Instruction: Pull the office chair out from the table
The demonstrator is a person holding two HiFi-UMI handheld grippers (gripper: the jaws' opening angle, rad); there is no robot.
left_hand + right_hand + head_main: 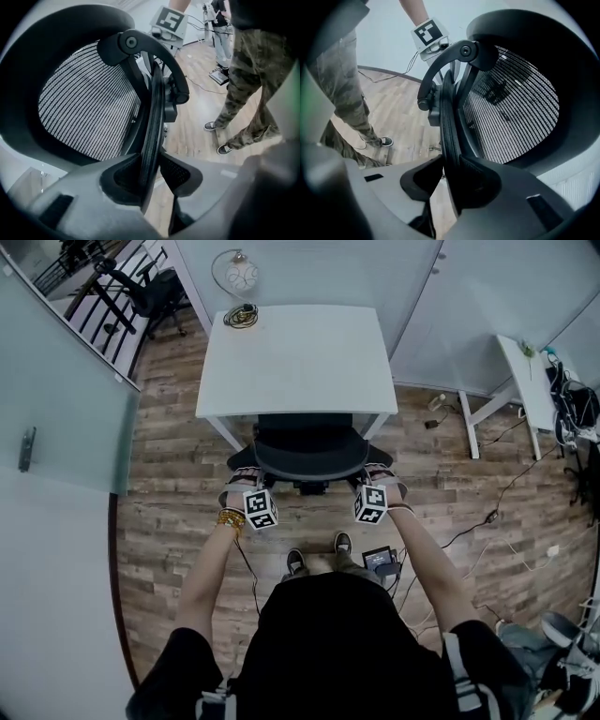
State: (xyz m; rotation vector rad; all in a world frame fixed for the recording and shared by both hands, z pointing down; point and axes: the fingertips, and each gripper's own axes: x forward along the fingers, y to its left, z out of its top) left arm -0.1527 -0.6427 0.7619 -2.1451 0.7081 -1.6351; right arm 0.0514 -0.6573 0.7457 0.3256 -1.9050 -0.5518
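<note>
A black mesh office chair (309, 451) stands tucked at the front edge of the white table (295, 357). My left gripper (246, 478) is at the left side of its backrest and my right gripper (380, 478) at the right side. In the left gripper view the backrest's thin black rim (154, 117) runs between the jaws, and the left gripper (151, 178) is shut on it, with the mesh (89, 108) to the left. The right gripper view shows the right gripper (450, 180) likewise shut on the rim (449, 122). The seat and wheels are hidden.
A coiled cable (241, 316) and a round white lamp (240, 275) lie at the table's far left corner. A glass partition (56, 399) stands at left, a second white table (525, 381) at right. Cables and a small device (380, 561) lie on the wooden floor by the person's shoes (295, 562).
</note>
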